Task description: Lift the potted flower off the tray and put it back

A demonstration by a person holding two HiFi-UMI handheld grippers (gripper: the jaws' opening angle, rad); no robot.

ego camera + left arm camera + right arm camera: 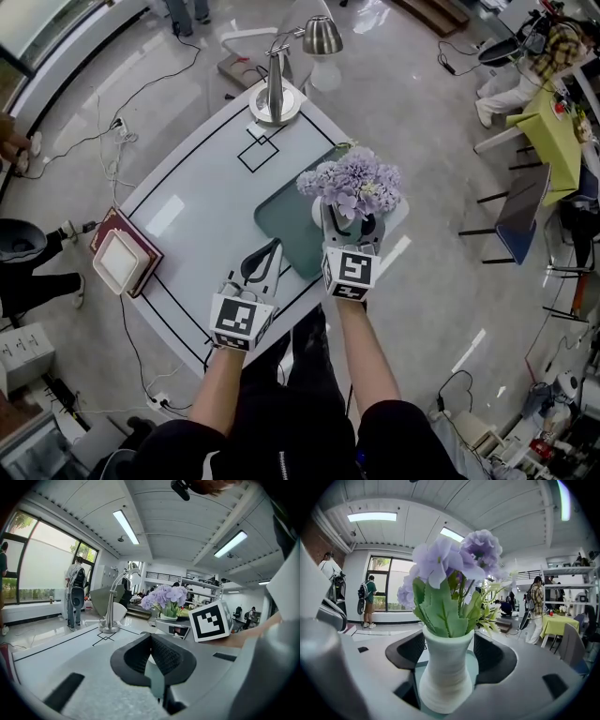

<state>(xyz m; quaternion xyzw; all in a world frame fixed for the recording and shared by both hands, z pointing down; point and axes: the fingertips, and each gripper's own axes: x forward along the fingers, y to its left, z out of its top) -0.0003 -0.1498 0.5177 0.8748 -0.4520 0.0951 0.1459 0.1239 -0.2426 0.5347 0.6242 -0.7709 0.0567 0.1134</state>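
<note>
Right gripper view, to begin with. Shows the right tongs (449, 649) spread fully wide, with the white neck of the potted flower (444, 681) between the two pads. Shows the pads only beside the neck and, as far as visible, not pressing it, so no hold. Shows the pot upright on the right part of the green tray (281, 220). Finds the left tongs (151, 654) closed on themselves with nothing inside, low at the tray's near left edge. Places a desk lamp (278, 86) on the worktop (197, 202) beyond the tray's far corner, and a red book (122, 255) well to the left of the tray.

Looks like either the very start or the very end of one lift: pot down, tongs around it but loose. Cannot decide which from this alone. If not yet lifted, calls for closing the pads evenly on the neck under the leaves. Then calls for raising straight up and keeping the pot vertical, probably top-heavy with so many flowers. If already put back, calls only for drawing the right tongs straight back from the tray without knocking the neck.
</note>
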